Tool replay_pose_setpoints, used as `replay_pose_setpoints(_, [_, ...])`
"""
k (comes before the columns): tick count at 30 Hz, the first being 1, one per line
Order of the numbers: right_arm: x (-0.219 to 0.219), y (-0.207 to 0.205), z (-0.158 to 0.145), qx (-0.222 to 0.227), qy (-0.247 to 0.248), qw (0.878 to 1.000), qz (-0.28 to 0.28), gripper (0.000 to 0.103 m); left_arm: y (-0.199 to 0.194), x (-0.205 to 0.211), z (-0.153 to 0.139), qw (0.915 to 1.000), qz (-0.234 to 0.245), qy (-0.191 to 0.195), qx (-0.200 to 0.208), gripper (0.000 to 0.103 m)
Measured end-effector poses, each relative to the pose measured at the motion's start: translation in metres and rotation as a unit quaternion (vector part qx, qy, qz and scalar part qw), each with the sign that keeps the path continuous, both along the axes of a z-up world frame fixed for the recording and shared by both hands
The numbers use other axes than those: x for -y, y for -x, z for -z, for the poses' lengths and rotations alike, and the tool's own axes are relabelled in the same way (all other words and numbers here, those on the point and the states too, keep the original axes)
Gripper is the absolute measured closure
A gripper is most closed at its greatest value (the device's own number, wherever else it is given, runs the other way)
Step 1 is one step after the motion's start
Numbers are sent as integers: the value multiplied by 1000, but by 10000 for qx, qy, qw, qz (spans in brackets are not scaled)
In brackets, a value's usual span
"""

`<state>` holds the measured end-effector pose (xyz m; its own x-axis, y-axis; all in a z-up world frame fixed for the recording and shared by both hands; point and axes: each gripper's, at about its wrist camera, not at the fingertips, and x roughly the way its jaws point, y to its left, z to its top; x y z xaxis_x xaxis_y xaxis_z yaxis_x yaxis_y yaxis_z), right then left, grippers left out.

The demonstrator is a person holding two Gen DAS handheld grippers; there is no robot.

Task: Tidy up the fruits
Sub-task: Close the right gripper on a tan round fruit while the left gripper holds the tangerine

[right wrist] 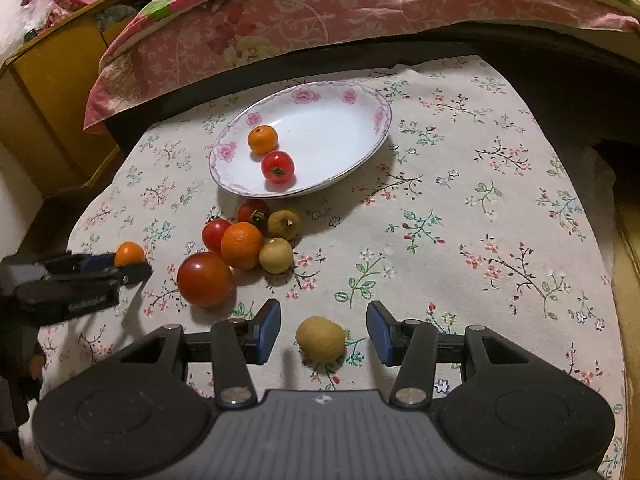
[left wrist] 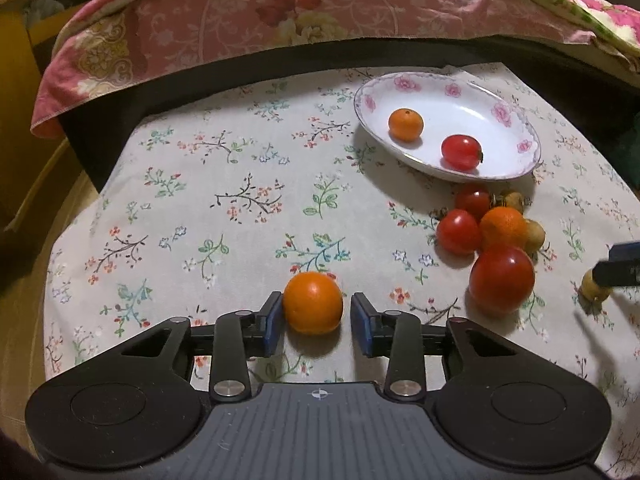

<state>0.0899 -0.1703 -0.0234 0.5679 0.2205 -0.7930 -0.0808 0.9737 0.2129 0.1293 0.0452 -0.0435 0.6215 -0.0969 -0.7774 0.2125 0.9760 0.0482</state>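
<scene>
My left gripper [left wrist: 316,322] is open around a small orange [left wrist: 313,303] on the floral cloth; the left pad touches it, the right pad stands just apart. My right gripper [right wrist: 323,330] is open around a yellow-brown fruit [right wrist: 321,339] with gaps on both sides. A white floral plate [right wrist: 340,120] holds a small orange [right wrist: 262,139] and a tomato [right wrist: 277,166]. In front of the plate lies a pile: a large tomato [right wrist: 205,279], an orange [right wrist: 241,245], smaller tomatoes and brown fruits. The left gripper also shows in the right wrist view [right wrist: 120,268].
The table cloth [right wrist: 480,220] ends at a dark edge behind the plate [left wrist: 516,152], under a pink quilt [right wrist: 280,20]. A yellow cabinet [right wrist: 44,100] stands at the left. The pile [left wrist: 500,236] lies between the two grippers.
</scene>
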Motion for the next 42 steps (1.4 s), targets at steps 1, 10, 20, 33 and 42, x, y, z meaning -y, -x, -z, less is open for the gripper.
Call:
replay_pose_setpoints(1, [0,1,1,2,12,10000,-41,56,-1,1,0,10000,11,1,-9,55])
replay_pose_setpoints(10, [-11,2,13,-77,115,9993,-342,56,-1,4,2,9999,59,-92,-5,27])
replay_pose_setpoints(20, [-18,4,19,9,230,9991,-352,47,-3,3,3,10000,42,-58,10,20])
replay_pose_setpoints(33, [-22,2,20,-101,-109,9993,-354,15,-7,-2,11,9999,-119,76,-96,0])
replay_pose_setpoints(42, [-23,2,20,-194,-15,9995,-239,15,-10,-4,12,9998,-132,154,-85,0])
